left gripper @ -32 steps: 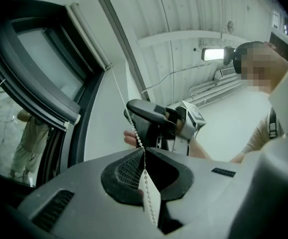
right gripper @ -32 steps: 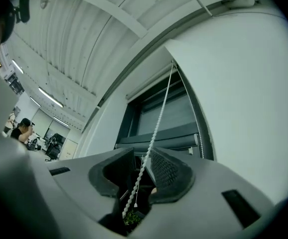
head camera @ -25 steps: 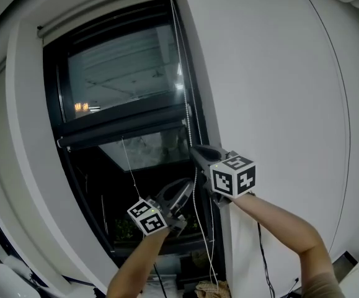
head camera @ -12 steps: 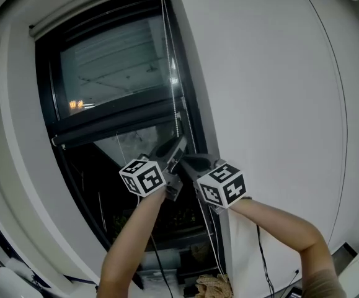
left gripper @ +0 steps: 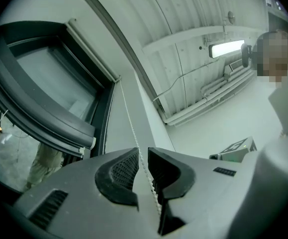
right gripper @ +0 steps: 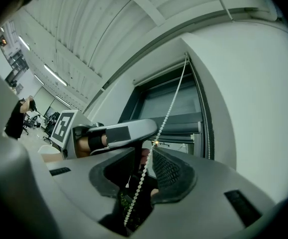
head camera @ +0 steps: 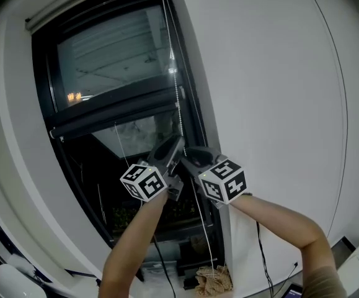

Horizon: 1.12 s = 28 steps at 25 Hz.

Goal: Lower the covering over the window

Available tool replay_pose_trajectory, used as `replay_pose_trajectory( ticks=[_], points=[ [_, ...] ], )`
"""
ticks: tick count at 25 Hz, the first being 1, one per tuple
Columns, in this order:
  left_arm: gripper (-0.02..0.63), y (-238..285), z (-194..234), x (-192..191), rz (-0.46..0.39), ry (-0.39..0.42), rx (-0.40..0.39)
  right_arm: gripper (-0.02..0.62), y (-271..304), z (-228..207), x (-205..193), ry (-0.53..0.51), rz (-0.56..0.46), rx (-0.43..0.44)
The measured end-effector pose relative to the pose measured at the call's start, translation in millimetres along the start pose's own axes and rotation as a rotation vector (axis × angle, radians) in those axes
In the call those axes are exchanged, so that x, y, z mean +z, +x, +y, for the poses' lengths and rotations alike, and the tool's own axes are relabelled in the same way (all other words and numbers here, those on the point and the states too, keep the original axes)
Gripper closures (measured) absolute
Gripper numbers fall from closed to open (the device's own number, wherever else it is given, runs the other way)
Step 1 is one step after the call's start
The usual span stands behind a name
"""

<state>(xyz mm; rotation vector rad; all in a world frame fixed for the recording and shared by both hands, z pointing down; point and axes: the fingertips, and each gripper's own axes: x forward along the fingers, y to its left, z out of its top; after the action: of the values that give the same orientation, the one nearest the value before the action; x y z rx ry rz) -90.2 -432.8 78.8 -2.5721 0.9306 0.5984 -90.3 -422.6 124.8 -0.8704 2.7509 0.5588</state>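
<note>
A dark window carries a grey roller blind that is part-way down, with its bottom bar across the middle of the pane. The white bead chain hangs along the window's right frame. My left gripper and right gripper meet side by side at the chain. In the left gripper view the chain runs through a narrow gap in the left gripper, whose jaws have just been opening. In the right gripper view the chain hangs loose through the right gripper, which has also just been opening.
A white wall with a thin cable stands right of the window. A thin pull cord hangs from the bar. A woven object lies on the floor below. A person stands behind me.
The left gripper has climbed from lower down up to the chain beside the right gripper. The right gripper has sunk a little along the chain.
</note>
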Motion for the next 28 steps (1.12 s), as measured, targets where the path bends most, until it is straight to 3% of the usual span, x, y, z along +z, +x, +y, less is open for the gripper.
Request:
replay_pose_trajectory(
  ticks=[2,6,17,28],
  points=[
    [0.555,-6,4,-1,-0.005,-0.001,0.022,0.475,-1,3,-3,-0.006,-0.008,-0.006],
    [0.555,-19,15,-4,-0.010,-0.001,0.073,0.448,-4,-3,2,-0.007,-0.036,-0.051],
    [0.555,-44,32,3,0.016,0.035,0.180,0.446,9,-11,21,-0.019,-0.044,-0.123],
    [0.555,-67,43,29,0.035,0.107,0.229,0.446,24,-18,33,0.002,-0.052,-0.182]
  ],
)
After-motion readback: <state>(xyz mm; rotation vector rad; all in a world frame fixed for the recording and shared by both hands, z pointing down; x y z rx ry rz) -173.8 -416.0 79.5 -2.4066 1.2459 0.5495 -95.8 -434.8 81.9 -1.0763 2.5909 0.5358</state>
